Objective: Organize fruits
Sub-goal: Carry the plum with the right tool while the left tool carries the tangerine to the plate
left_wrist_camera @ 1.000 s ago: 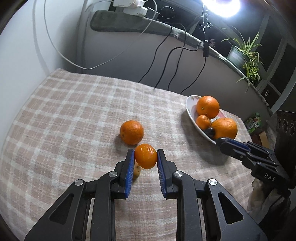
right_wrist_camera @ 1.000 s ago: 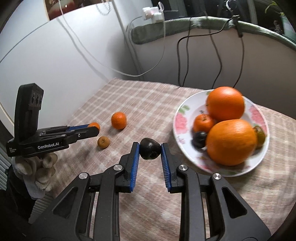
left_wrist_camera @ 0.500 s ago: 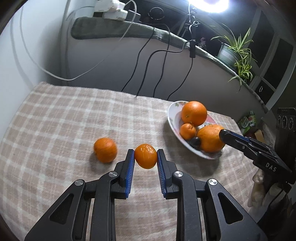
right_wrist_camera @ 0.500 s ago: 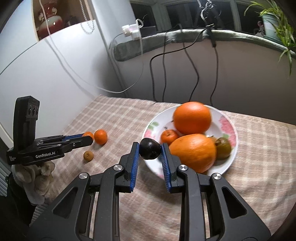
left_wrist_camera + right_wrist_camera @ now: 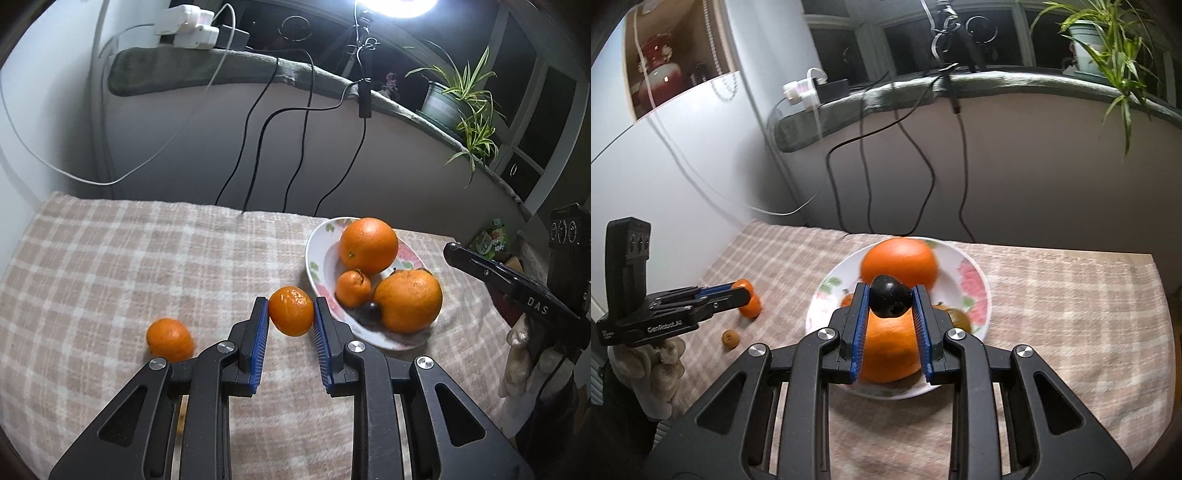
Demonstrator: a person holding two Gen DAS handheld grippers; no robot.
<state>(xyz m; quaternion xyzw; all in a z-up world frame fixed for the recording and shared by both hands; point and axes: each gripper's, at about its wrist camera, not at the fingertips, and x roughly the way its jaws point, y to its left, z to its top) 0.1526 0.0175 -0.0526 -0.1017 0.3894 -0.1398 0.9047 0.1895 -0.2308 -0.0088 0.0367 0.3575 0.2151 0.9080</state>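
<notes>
My left gripper (image 5: pixel 291 312) is shut on a small mandarin (image 5: pixel 291 311), held above the checked cloth just left of the flowered plate (image 5: pixel 317 254). The plate holds two big oranges (image 5: pixel 368 245), a small mandarin (image 5: pixel 352 288) and a dark plum (image 5: pixel 370 312). My right gripper (image 5: pixel 890 297) is shut on a dark plum (image 5: pixel 889 297), held over the plate (image 5: pixel 975 291) above the near orange (image 5: pixel 890 347). Another mandarin (image 5: pixel 170 339) lies on the cloth at the left. A small brown fruit (image 5: pixel 730 338) lies beside it in the right wrist view.
The table's cloth (image 5: pixel 110 258) ends at a white wall on the left and a grey ledge (image 5: pixel 221 70) behind, with cables hanging down. A potted plant (image 5: pixel 458 99) stands on the ledge. The table's right edge (image 5: pixel 1160 288) lies beyond the plate.
Both grippers have moved toward the plate with their fruit. The right one now hangs over the plate; the left one has neared its left rim.
</notes>
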